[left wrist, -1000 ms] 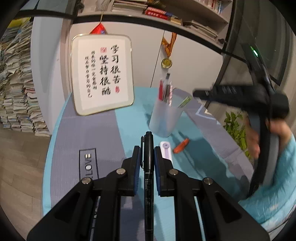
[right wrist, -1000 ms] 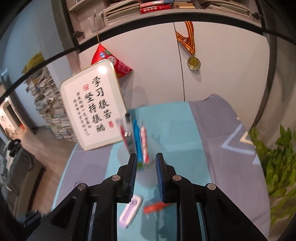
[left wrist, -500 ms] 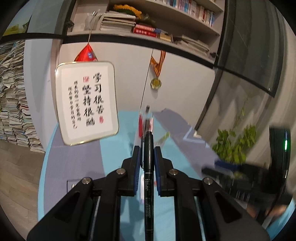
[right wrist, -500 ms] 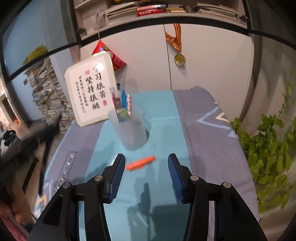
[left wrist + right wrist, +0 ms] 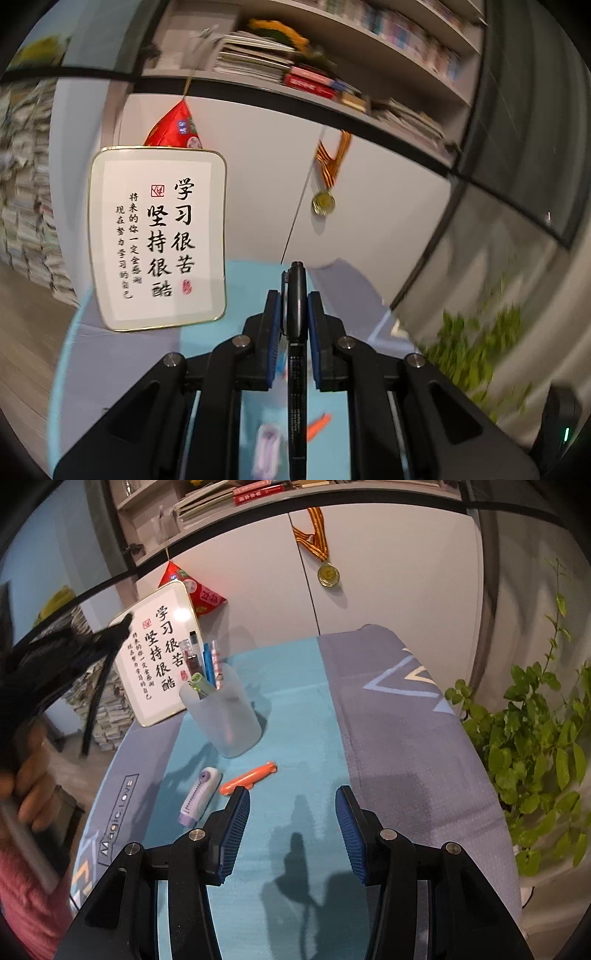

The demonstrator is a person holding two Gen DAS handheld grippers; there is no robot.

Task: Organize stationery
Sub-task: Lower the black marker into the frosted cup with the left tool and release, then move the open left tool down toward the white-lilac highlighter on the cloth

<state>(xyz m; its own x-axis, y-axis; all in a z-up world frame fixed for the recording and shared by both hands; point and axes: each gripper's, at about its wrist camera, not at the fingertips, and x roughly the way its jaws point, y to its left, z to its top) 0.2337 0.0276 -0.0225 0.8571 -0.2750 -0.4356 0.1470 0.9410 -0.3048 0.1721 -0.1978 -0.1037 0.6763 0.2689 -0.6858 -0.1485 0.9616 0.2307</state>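
Left wrist view looks low along the table toward the calligraphy plaque (image 5: 157, 236) and medal (image 5: 323, 202). Right wrist view looks steeply down, nearer the pen cup (image 5: 225, 720); both share plaque and medal.

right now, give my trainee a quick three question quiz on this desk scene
1. True or false: the left gripper is shut on a black marker pen.
2. What lies nearest the frosted translucent plastic pen cup? A) orange pen-shaped item B) gold medal C) green plant
3. Fill in: the right gripper holds ____.

Key: 1 true. 2 A; the lilac and white correction tape lies beside it on the blue mat. 3 nothing; its jaws stand apart.
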